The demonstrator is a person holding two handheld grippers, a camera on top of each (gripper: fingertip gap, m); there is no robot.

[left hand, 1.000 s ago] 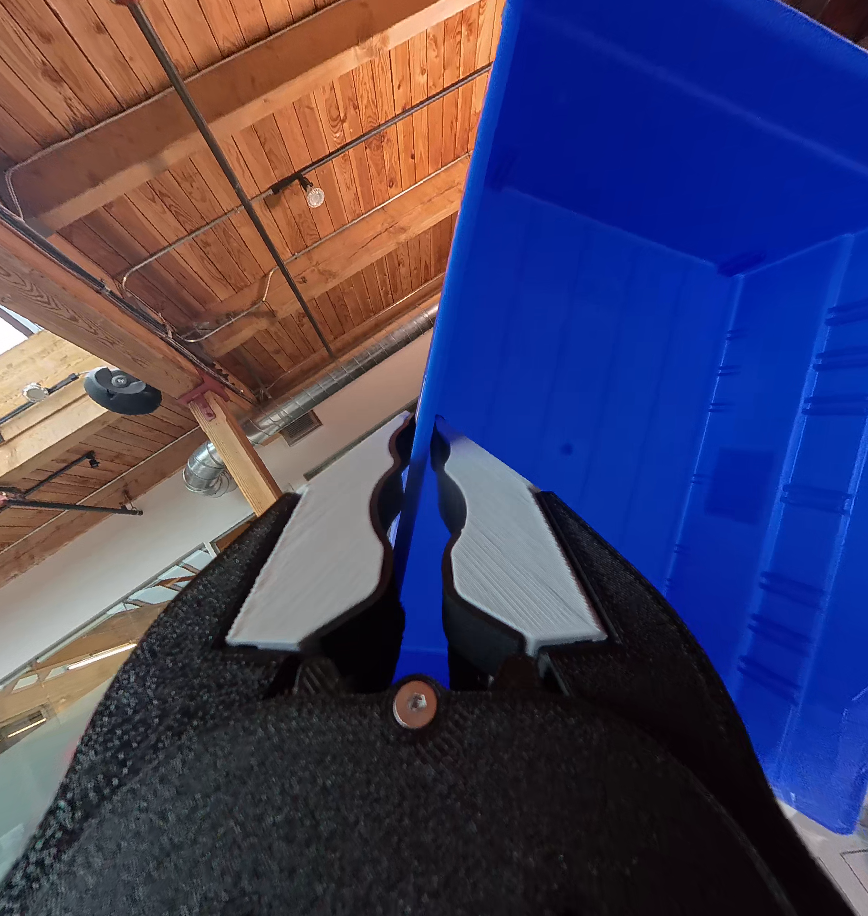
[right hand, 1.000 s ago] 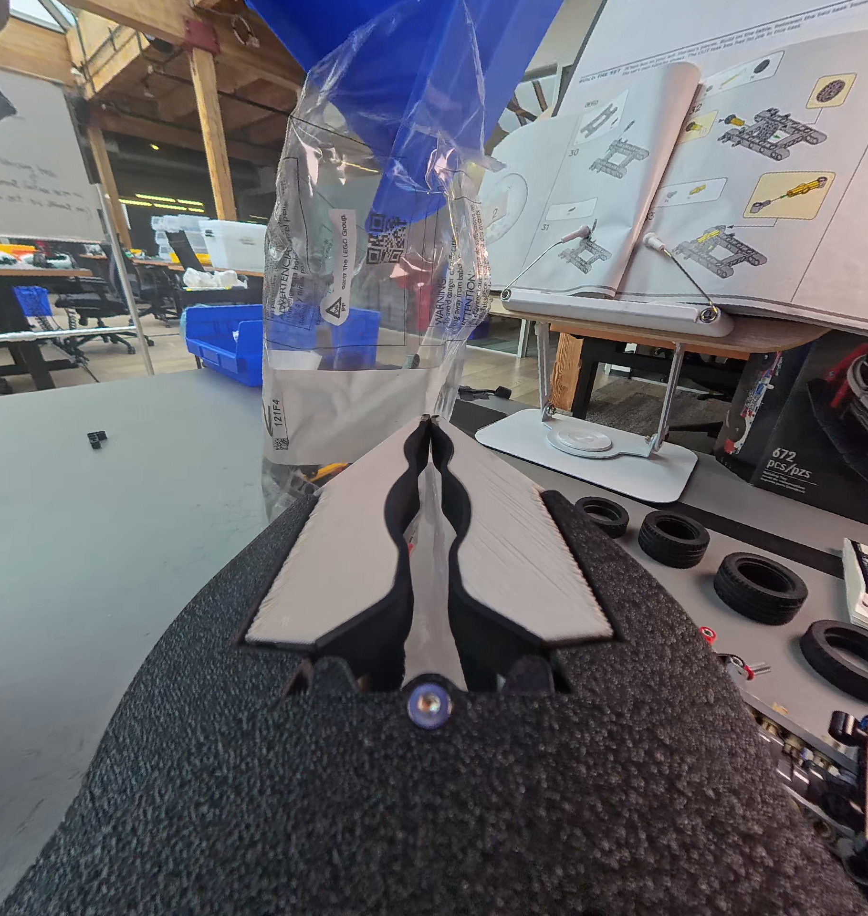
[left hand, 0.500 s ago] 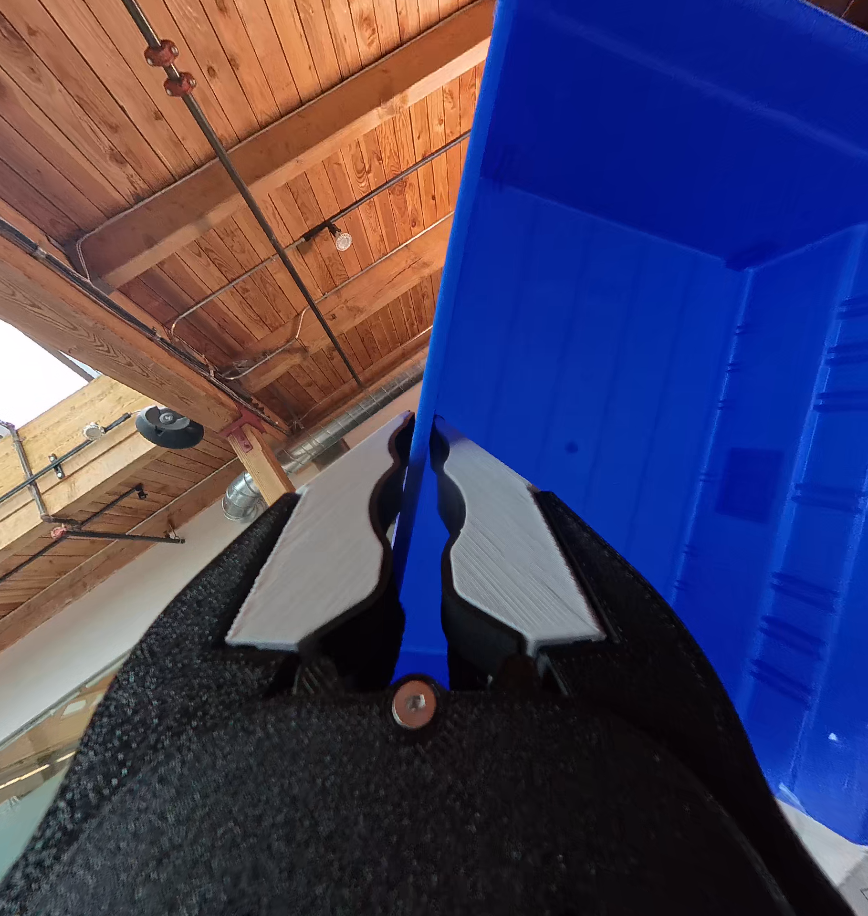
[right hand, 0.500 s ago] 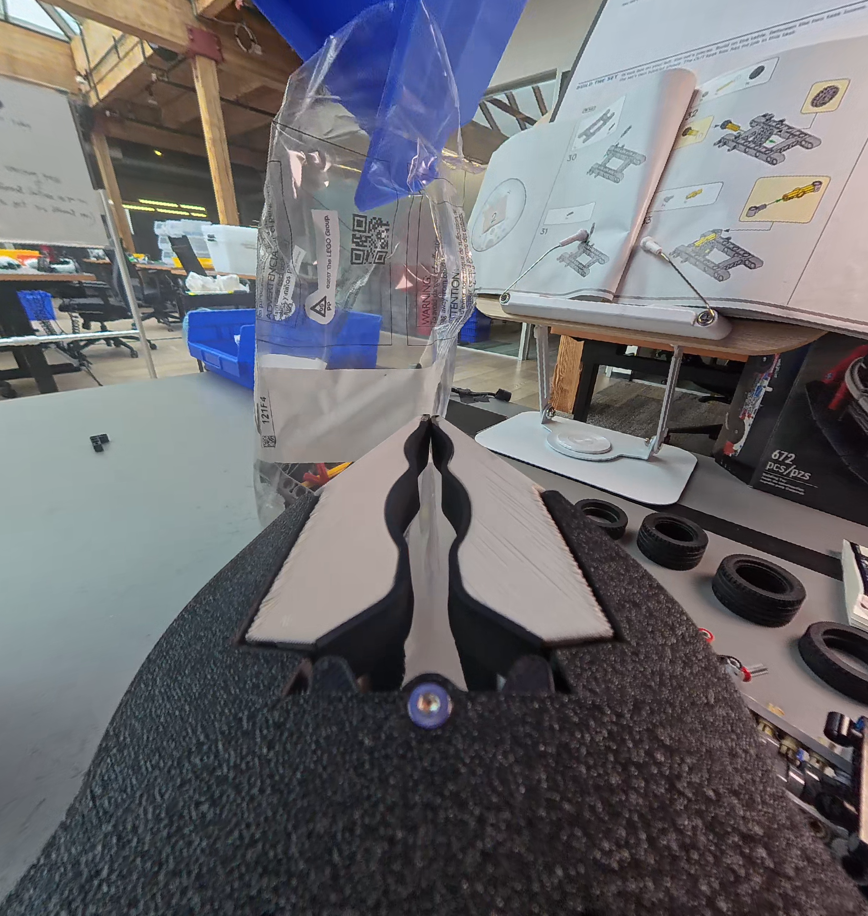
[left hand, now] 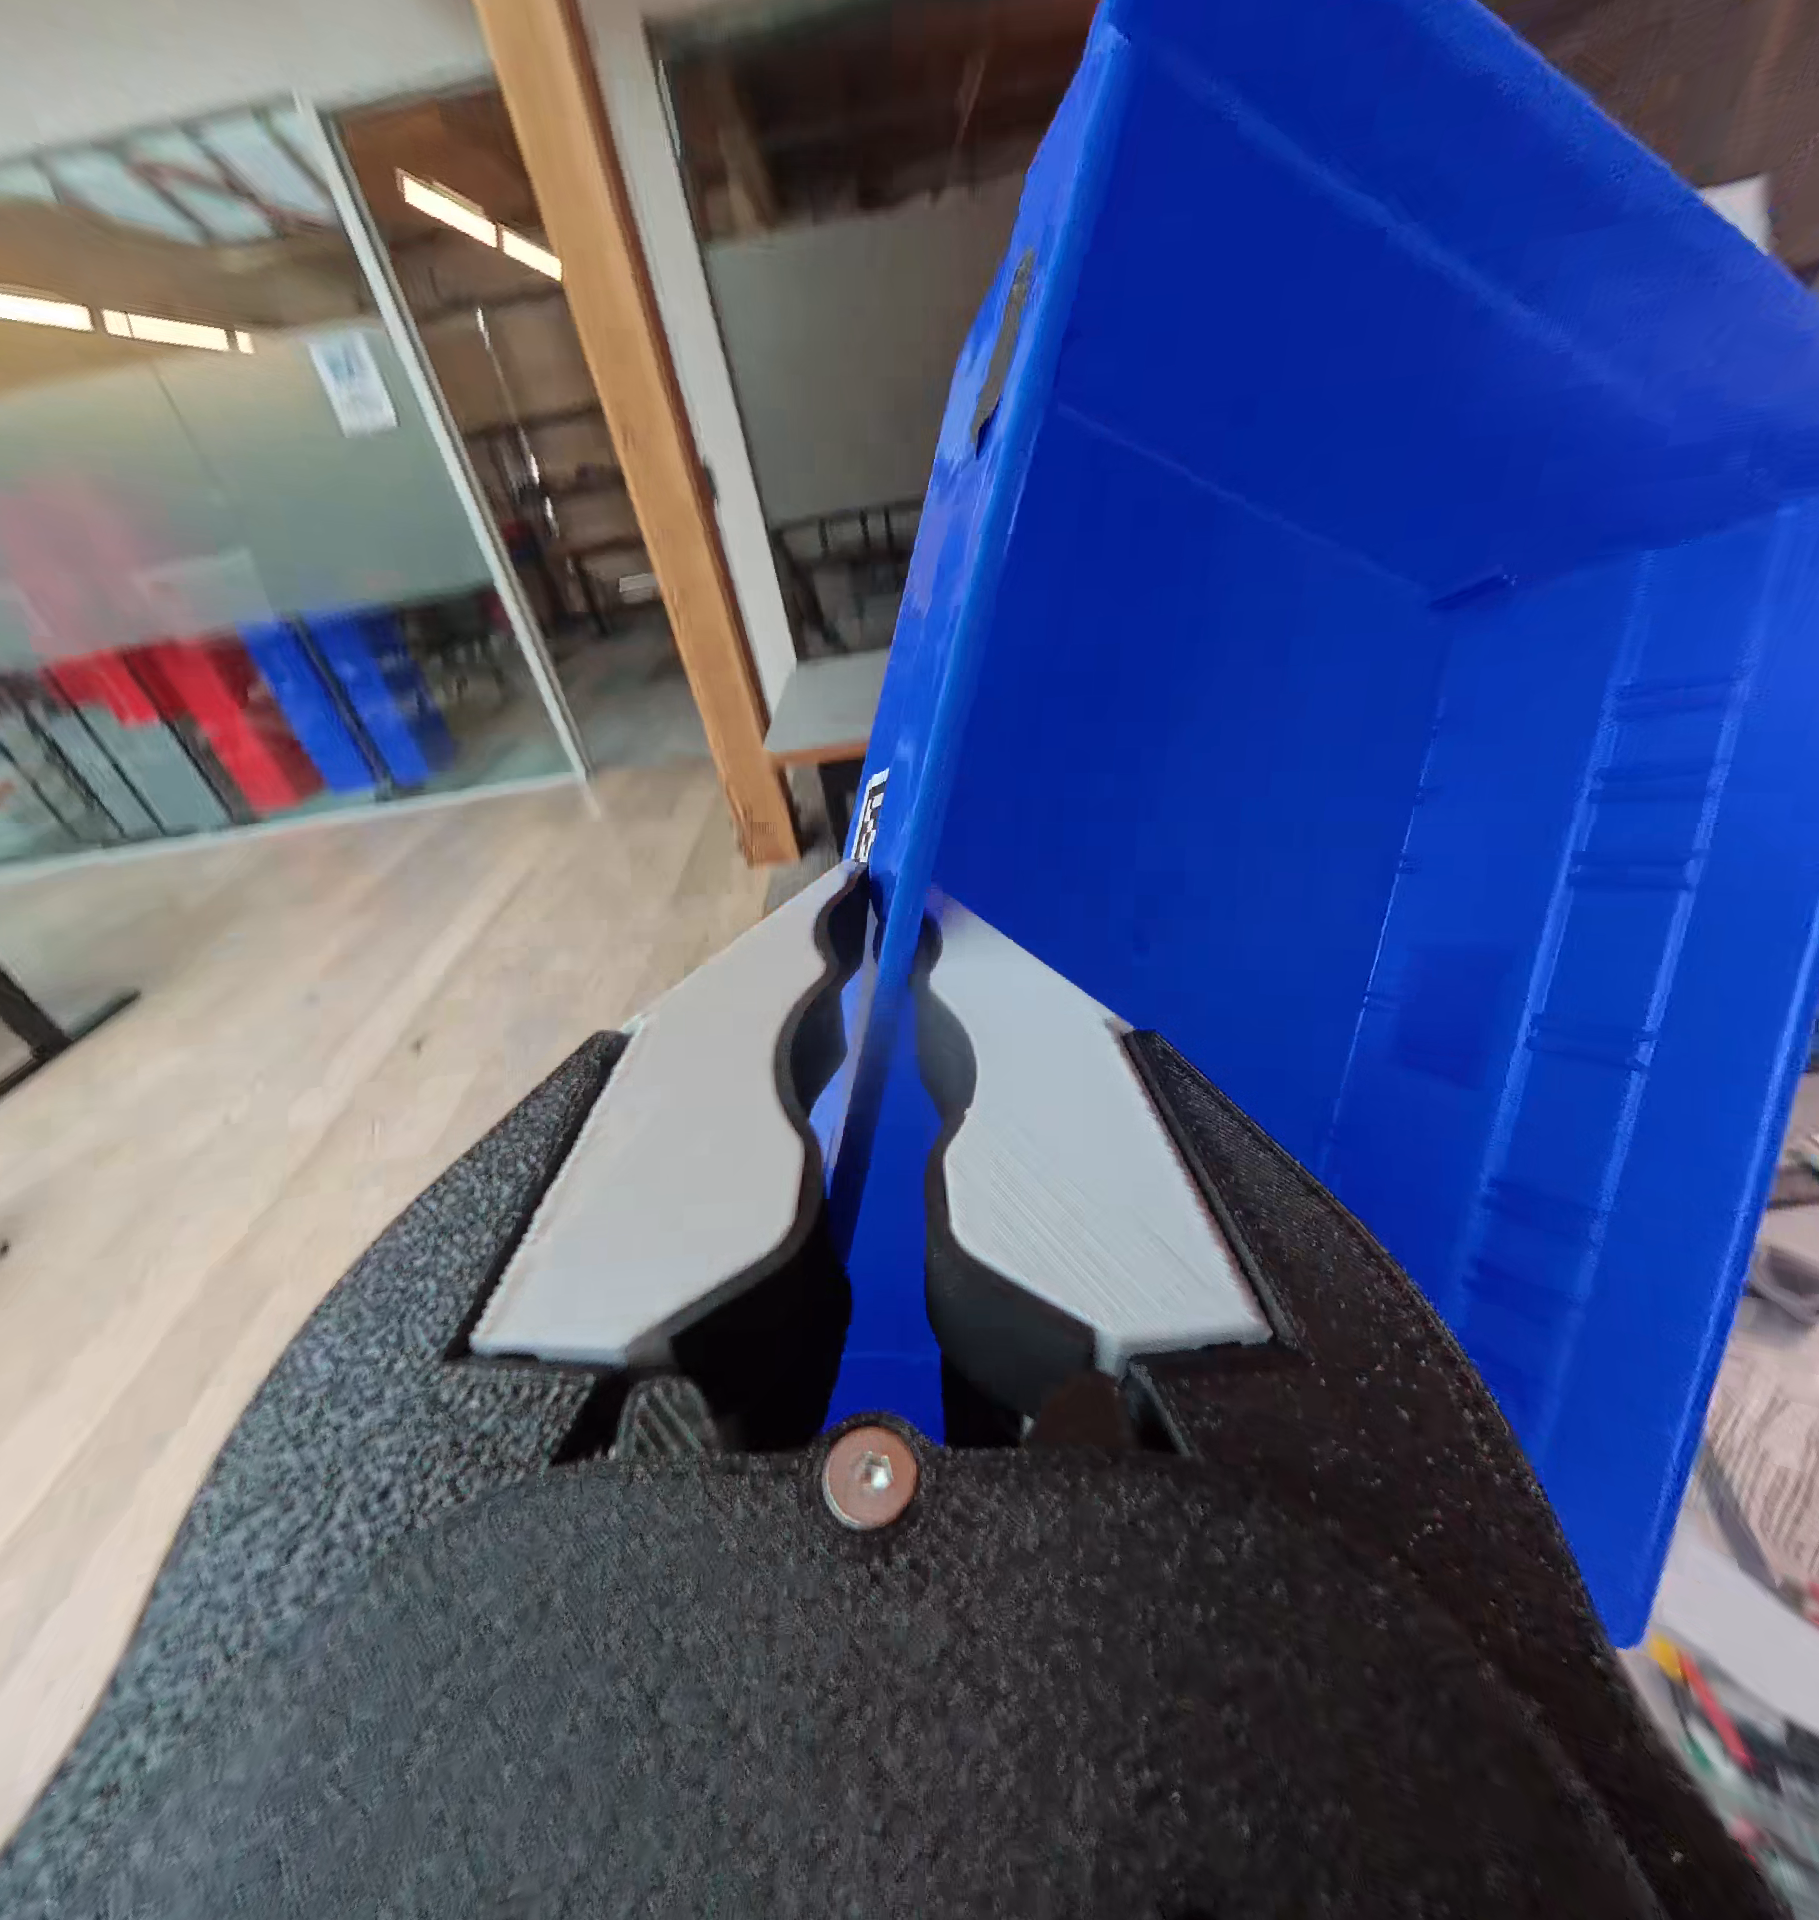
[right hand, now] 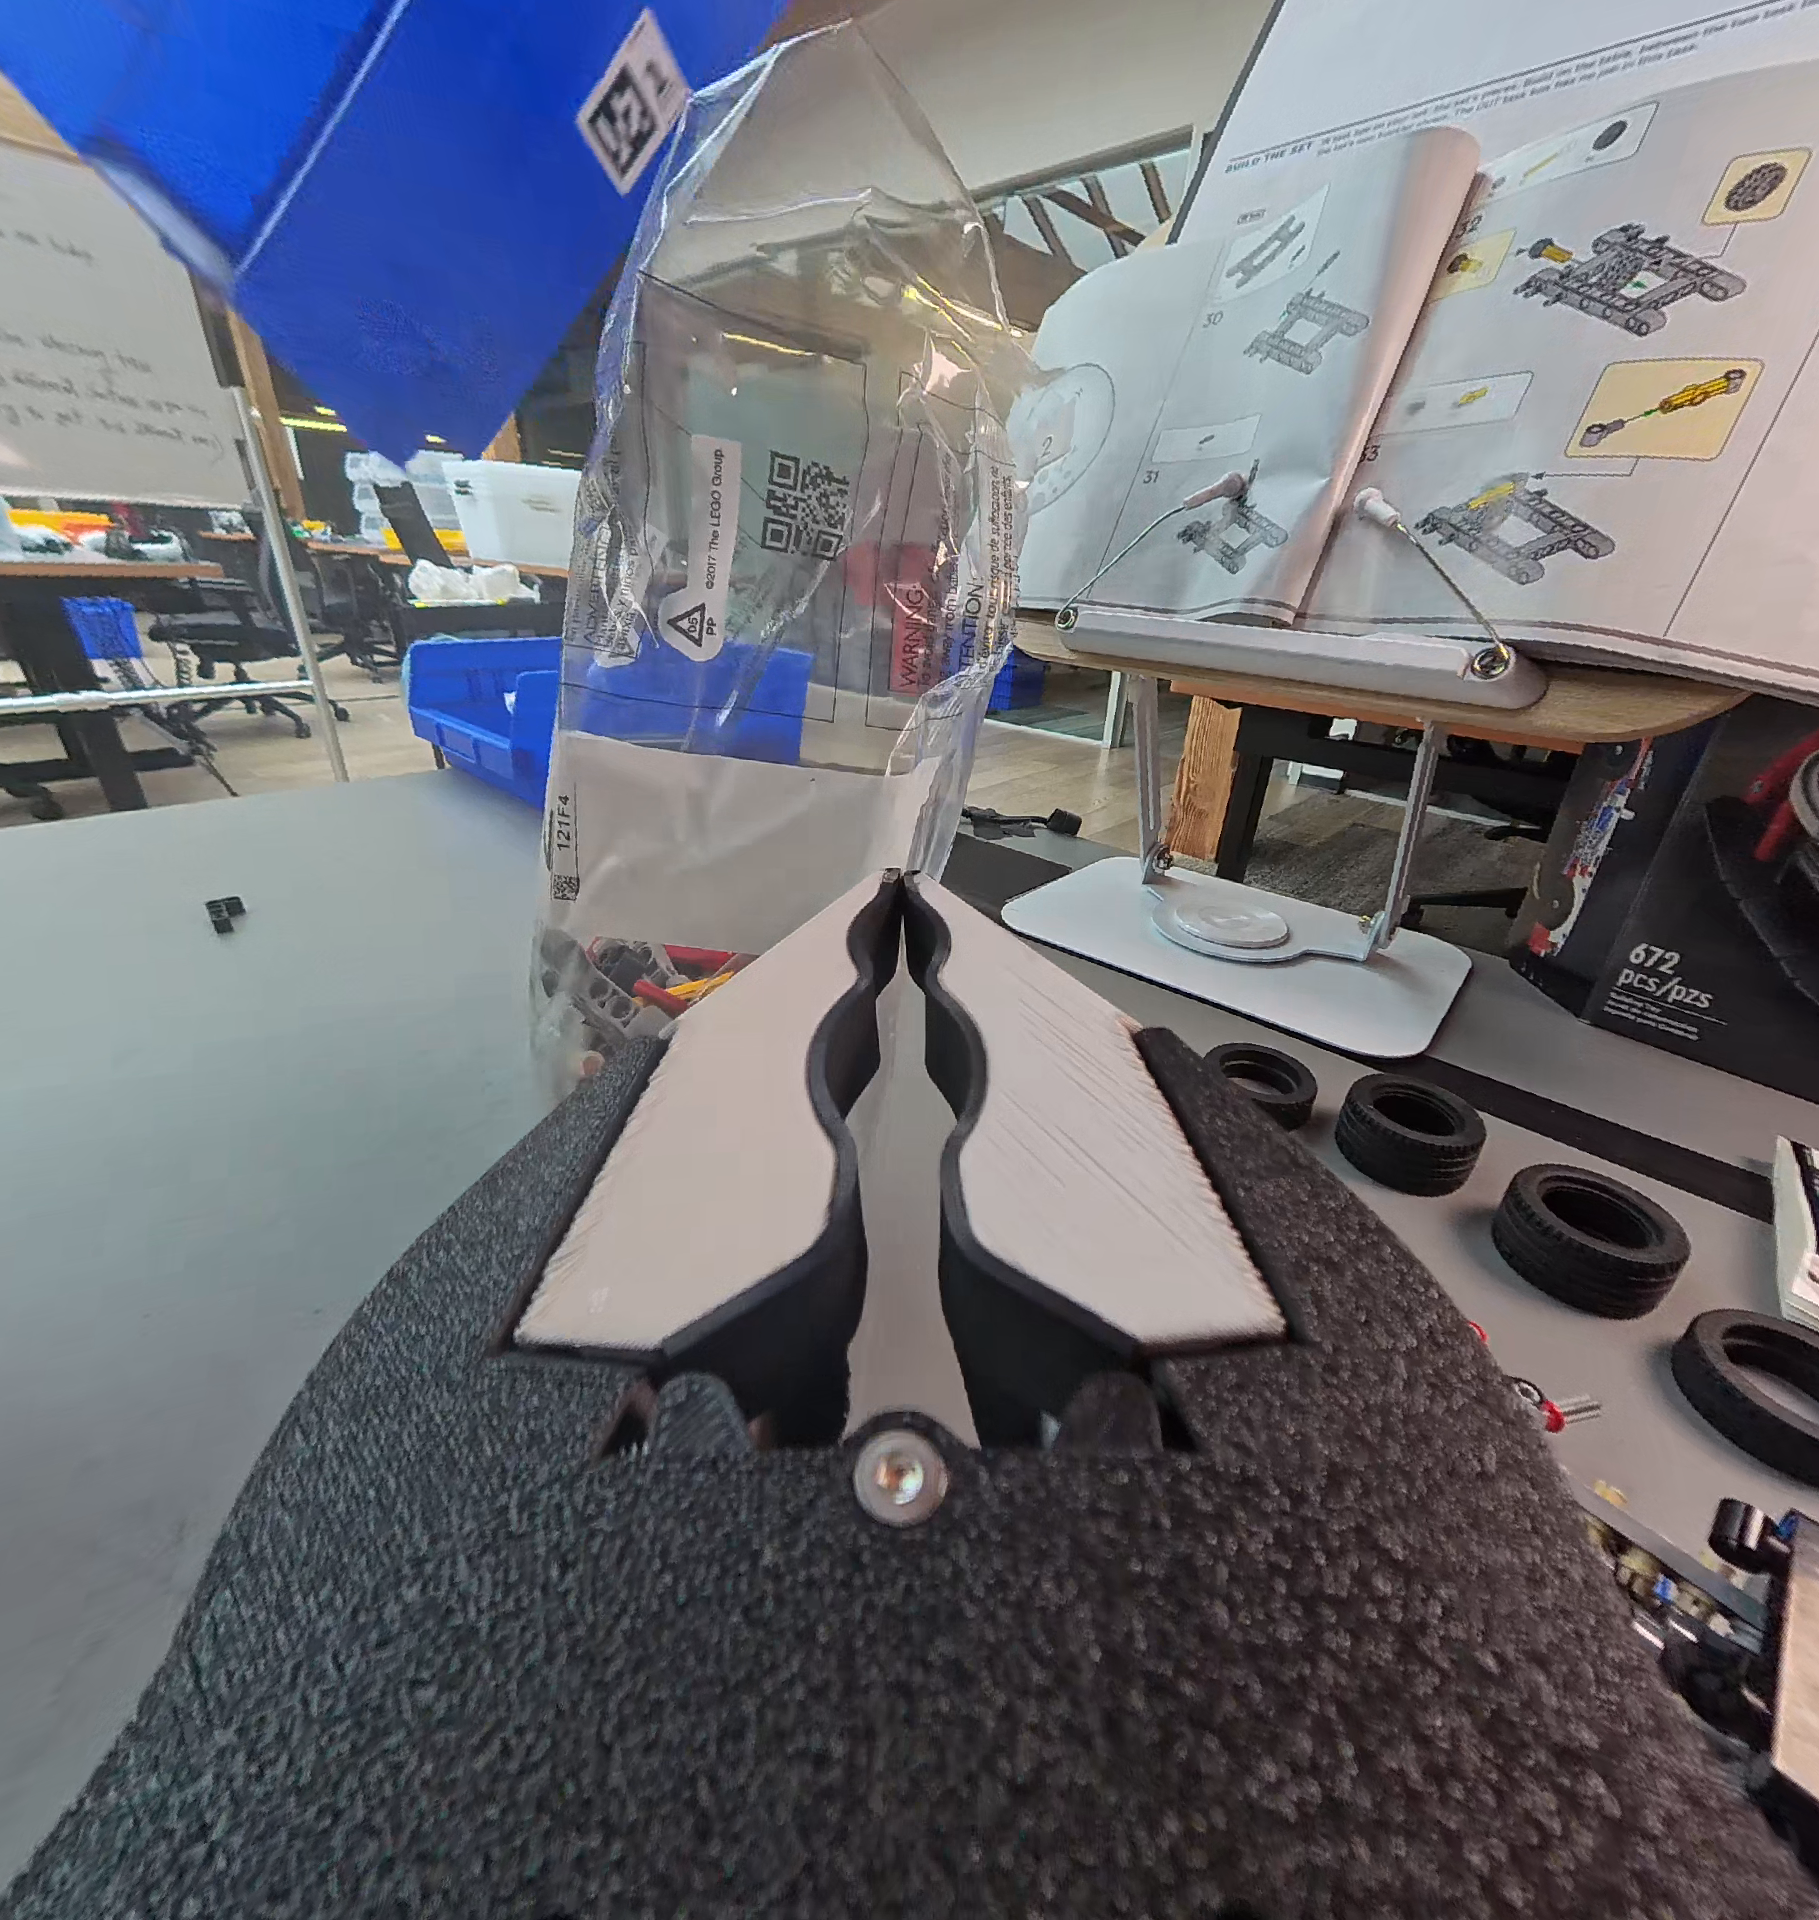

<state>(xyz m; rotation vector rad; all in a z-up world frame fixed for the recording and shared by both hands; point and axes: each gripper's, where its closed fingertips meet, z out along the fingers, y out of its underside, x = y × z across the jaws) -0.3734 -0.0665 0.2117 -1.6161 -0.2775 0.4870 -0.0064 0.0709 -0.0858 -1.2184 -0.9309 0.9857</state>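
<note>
My left gripper (left hand: 892, 902) is shut on the side wall of a blue plastic bin (left hand: 1352, 831) and holds it in the air, its empty inside facing me. The same bin (right hand: 385, 197) hangs tilted at the upper left of the right wrist view, above and left of the bag. My right gripper (right hand: 897, 881) is shut on the edge of a clear plastic bag (right hand: 780, 582) that stands upright on the grey table (right hand: 209, 1091). Small coloured building parts (right hand: 645, 977) lie in the bag's bottom.
An open instruction booklet (right hand: 1456, 343) rests on a stand (right hand: 1248, 935) at the right. Several black toy tyres (right hand: 1414, 1132) lie in a row on the table. A printed box (right hand: 1715, 914) stands far right. A small black part (right hand: 224, 912) lies left. Another blue bin (right hand: 489, 696) sits behind. The gap from one gripper's tips to the other's is roughly 50 cm.
The left gripper has swung down with the bin, its view going from ceiling to floor and glass wall. The bin's corner has come out of the bag's mouth, up and left. The bag stays held.
</note>
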